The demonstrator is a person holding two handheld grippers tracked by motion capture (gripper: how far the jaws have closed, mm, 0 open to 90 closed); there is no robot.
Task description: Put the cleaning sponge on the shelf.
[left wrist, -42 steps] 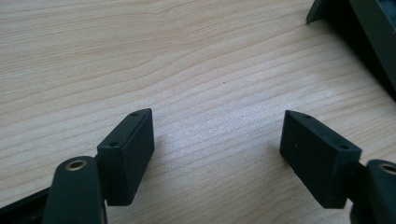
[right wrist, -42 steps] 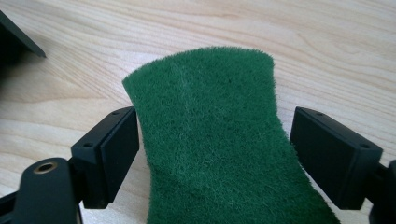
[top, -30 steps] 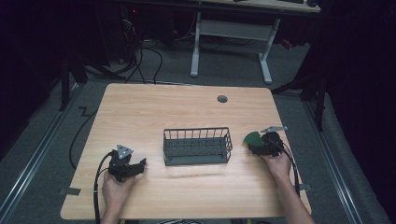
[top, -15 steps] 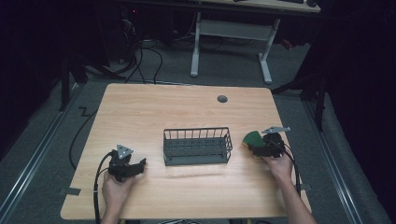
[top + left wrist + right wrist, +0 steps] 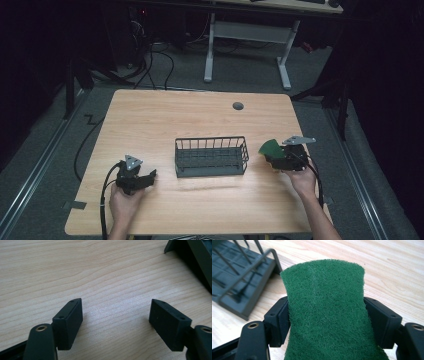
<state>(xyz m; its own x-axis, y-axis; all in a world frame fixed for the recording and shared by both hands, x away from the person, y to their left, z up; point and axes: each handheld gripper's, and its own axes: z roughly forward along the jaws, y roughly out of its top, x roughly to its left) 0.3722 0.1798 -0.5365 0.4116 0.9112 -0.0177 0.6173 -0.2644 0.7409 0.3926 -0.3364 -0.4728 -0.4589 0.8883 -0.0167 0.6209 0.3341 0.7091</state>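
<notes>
Green scouring pad (image 5: 325, 312) pinched in right gripper (image 5: 327, 315), left gripper (image 5: 116, 320) wide open, empty

Seen from a fixed camera above the person's side, the wooden table (image 5: 200, 125) stretches forward and down, whole top in frame, floor and a second desk (image 5: 250, 20) beyond. Two close cameras ride the hand-held tools. One looks low along the left gripper (image 5: 116, 322) across bare wood, catching a corner of the wire basket (image 5: 197, 257) at upper right. The other looks along the right gripper (image 5: 325, 322), very near a green scouring pad (image 5: 324, 310), with the basket at upper left. All three views share the tabletop and the basket.
</notes>
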